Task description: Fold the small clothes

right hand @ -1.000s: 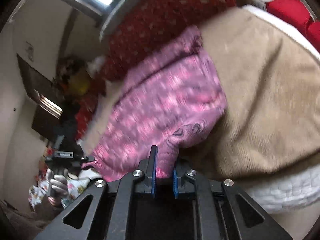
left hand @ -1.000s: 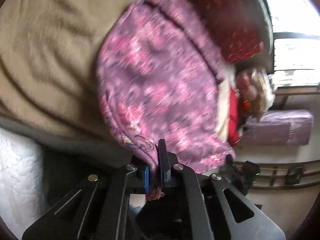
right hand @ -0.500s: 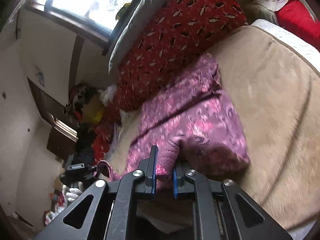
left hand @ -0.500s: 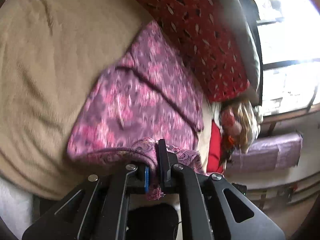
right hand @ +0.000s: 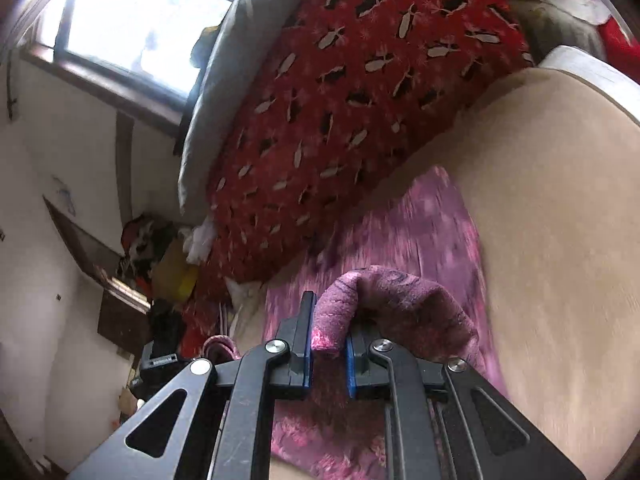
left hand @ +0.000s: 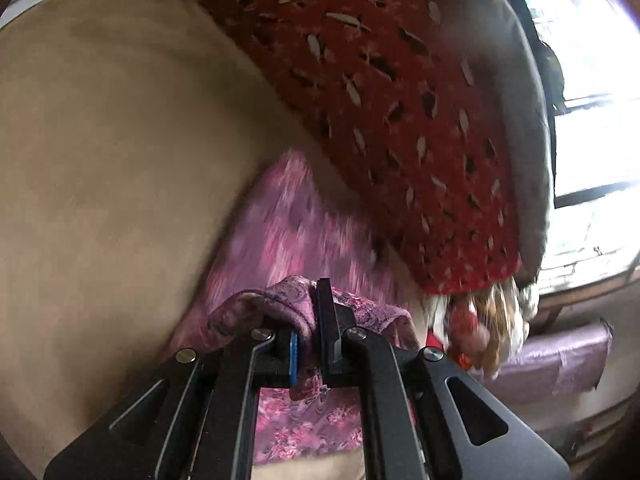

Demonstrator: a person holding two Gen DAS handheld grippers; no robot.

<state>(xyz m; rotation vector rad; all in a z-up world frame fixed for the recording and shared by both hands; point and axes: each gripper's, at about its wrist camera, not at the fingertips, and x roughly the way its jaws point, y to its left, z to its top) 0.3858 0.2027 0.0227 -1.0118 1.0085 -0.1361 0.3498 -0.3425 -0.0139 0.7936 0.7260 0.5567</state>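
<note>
A small pink and purple patterned garment lies on a tan blanket. My left gripper is shut on one bunched corner of it, carried over the rest of the cloth. In the right wrist view the same garment spreads toward the far cushion. My right gripper is shut on another corner, which folds over the fingers. The cloth under both grippers lies doubled.
A red cushion with a leaf pattern leans at the far edge, against a grey pad. It also shows in the right wrist view. Windows and clutter lie beyond the bed.
Both grippers have carried their corners of the garment forward toward the red cushion, folding the near half over the far half. Both stayed shut.
</note>
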